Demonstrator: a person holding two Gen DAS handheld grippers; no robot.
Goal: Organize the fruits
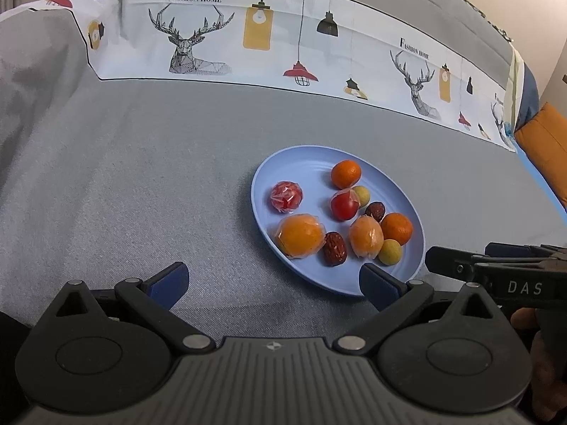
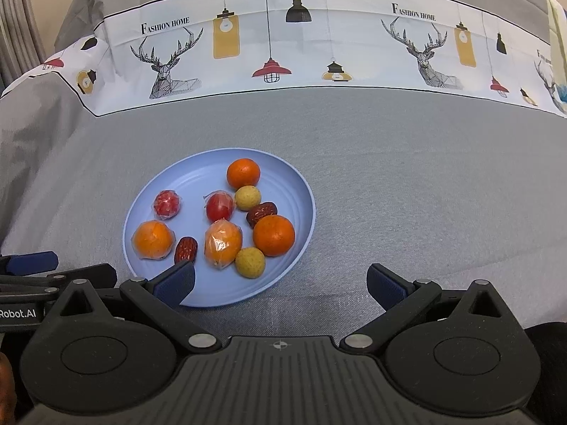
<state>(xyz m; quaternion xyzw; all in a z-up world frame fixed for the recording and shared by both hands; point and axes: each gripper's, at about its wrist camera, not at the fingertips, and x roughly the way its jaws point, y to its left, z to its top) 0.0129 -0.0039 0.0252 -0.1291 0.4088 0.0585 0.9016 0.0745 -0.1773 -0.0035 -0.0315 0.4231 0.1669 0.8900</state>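
Note:
A blue plate (image 1: 304,283) (image 2: 283,276) lies on a grey cloth and holds several fruits: bare oranges (image 1: 346,173) (image 2: 273,235), plastic-wrapped oranges (image 1: 300,236) (image 2: 223,243), wrapped red fruits (image 1: 286,196) (image 2: 219,207), yellow-green round fruits (image 1: 389,252) (image 2: 250,262) and dark red dates (image 1: 334,248) (image 2: 185,250). My left gripper (image 1: 273,285) is open and empty, hovering before the plate's near-left rim. My right gripper (image 2: 280,285) is open and empty, over the plate's near-right rim. The right gripper also shows in the left wrist view at the right edge (image 1: 496,269).
The grey cloth (image 1: 141,194) covers the surface, with a white printed band of deer and lamps (image 2: 283,42) along the back. An orange cushion (image 1: 545,141) lies at the far right. The left gripper's finger shows at the left edge of the right wrist view (image 2: 32,262).

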